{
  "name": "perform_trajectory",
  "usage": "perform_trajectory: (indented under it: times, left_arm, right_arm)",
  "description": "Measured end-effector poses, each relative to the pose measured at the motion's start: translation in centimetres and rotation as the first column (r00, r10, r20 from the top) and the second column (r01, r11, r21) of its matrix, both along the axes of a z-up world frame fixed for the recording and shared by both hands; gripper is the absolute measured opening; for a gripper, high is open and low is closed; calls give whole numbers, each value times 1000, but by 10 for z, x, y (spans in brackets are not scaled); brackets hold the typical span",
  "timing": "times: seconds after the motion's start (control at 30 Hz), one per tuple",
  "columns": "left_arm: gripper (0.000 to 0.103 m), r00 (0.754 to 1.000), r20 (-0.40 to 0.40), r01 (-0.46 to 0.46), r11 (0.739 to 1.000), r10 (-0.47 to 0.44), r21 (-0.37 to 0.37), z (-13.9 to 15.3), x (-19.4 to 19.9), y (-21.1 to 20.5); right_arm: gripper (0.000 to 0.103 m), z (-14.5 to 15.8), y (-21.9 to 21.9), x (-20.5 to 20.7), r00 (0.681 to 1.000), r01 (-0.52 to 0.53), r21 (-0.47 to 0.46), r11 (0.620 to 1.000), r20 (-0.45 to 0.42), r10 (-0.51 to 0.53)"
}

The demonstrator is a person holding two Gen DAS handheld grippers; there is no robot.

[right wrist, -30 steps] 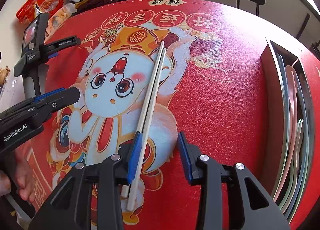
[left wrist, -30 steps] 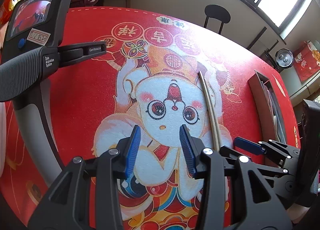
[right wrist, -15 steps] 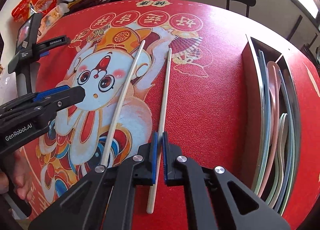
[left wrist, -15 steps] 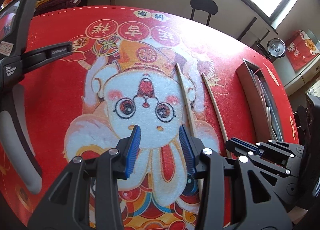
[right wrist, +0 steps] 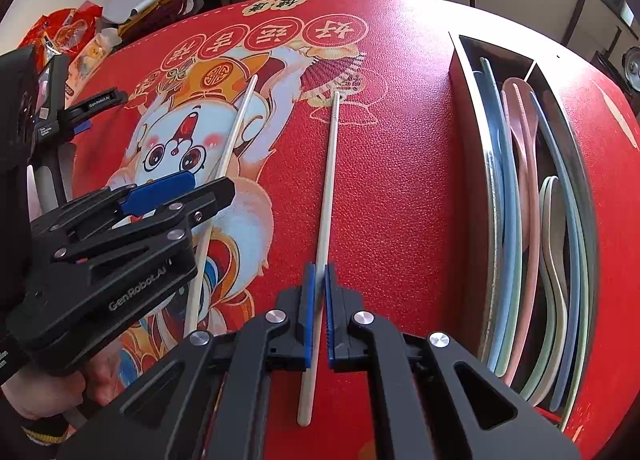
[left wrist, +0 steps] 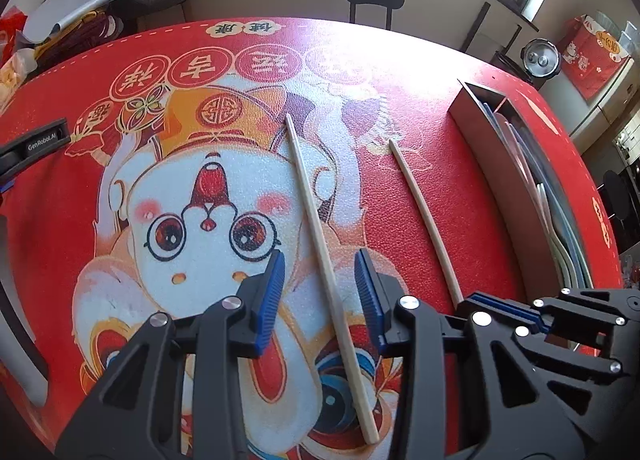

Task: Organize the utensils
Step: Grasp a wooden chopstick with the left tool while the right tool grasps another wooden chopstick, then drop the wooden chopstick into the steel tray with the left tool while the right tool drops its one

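Fingers, left gripper: spread wide, holding nothing, straddling the left chopstick, which lies flat on the red mat covering the bench; whether the pads touch it cannot be told.
Fingers, right gripper: pinched narrow on the right chopstick, gripped near its thick end.
Organizer box, far right: already stocked with blue, pink and pale green utensils across its compartments.
Status, by estimate: most items filed; two chopsticks outstanding, one gripped, one not yet gripped. Both remain apart from the box.
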State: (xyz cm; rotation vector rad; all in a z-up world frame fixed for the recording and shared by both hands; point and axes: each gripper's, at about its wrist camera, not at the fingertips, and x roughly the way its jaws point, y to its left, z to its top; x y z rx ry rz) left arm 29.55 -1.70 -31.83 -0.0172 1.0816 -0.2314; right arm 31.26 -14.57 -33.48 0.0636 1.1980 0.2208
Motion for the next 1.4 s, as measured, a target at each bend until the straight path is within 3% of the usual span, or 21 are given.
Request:
perform_trajectory:
  times: [0.03,0.13,0.3,0.57,0.87,1.13,1.4]
  left_arm:
    - [21,1000,4,2,1000,-2,22,0,1,0]
    - [13,1000,1,3,1000,-3,29,-1,1,5]
    - [13,1000,-3,9,999,-9,50,-1,-7,14]
    - [13,999,-12,-34,999,34,17,-1,-14,37]
    - [12,997,-5,-72,997,72,24,-2,-22,37]
    - [10,990,-33,-139,988,137,-72,5,-42,57]
    - [10,987,20,-158,980,161,-123,52,-42,60]
  right_arm:
    - [5,0,-1,0,1000,-1,8,1000,-2,1]
    - [6,-2,-5,0,1000,1,39,999,-12,0]
    - [7,-4,-4,-1,1000,0,31,1000,-7,0]
    - [7,-3,6,-1,1000,-15,-38,999,22,16]
    - [7,-3,13,2,998,-36,-87,996,43,40]
    - [6,0,0,-6,999,-28,34,999,17,27]
    - [6,33,-16,-17,997,2,107,994,81,-11]
